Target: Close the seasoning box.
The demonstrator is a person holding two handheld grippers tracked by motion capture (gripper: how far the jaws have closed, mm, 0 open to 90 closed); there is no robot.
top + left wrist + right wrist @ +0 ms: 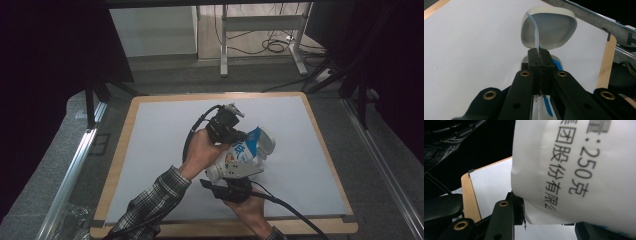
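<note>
With the left gripper (239, 134) pinching fully closed on the white pouch's (242, 159) open rim at twelve o'clock and the right gripper (227, 186) clamping partly closed around its base at six o'clock, mid-table (160, 145), the thin film is risking tearing or slipping free under any pulling.

Black tongs (539, 53) with brass-ringed screw holes, black cables trailing behind; the left forearm wears a plaid sleeve (152, 202) in grey and white.
</note>
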